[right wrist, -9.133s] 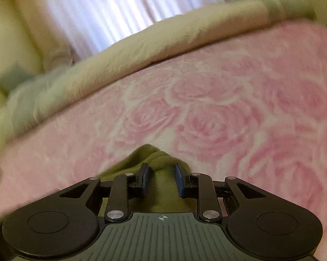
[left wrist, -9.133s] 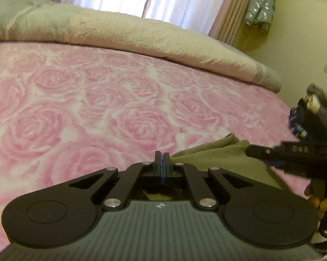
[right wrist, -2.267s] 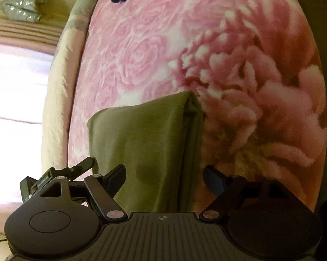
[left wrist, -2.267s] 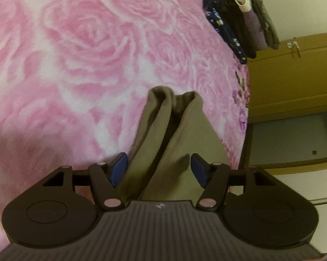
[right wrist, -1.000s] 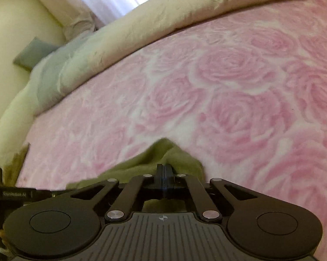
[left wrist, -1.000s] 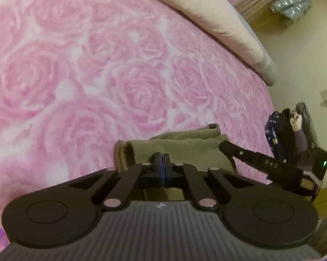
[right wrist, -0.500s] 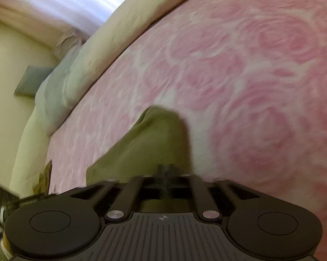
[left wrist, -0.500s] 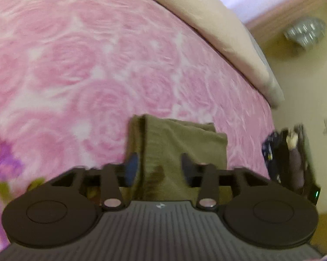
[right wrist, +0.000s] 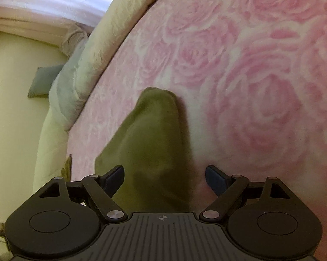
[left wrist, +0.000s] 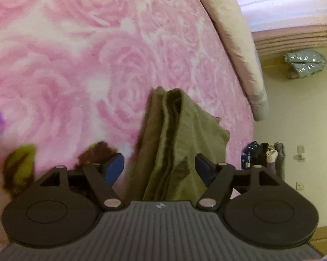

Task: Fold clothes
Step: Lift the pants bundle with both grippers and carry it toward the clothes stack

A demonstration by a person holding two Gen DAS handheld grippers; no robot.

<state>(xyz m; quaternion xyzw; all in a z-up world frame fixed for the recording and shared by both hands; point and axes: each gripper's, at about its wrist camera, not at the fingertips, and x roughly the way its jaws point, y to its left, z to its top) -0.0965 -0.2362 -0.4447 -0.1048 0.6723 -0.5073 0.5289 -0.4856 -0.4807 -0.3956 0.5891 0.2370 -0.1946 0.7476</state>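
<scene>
One folded olive-green cloth garment (left wrist: 181, 143) lies on one pink rose-patterned fleece blanket (left wrist: 80, 65). One rolled beige quilt (left wrist: 235, 43) lines its far edge. One silver padded jacket (left wrist: 305, 64) hangs on the wall. Two black hand-held grippers: left (left wrist: 159, 167), right (right wrist: 163, 177).

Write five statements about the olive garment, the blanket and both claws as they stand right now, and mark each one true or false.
1. The olive garment lies folded on the pink rose blanket. True.
2. The left claw is clamped shut on the garment. False: its jaws are opening, the blue pads stand apart on either side, and the cloth lies between them unpressed.
3. The right claw has the garment lying between its spread fingers. True; its jaws are opening too.
4. The blanket is plain blue. False: it is pink with a rose pattern.
5. A stack of other clothes sits at the bed's far edge in the left wrist view. True.
</scene>
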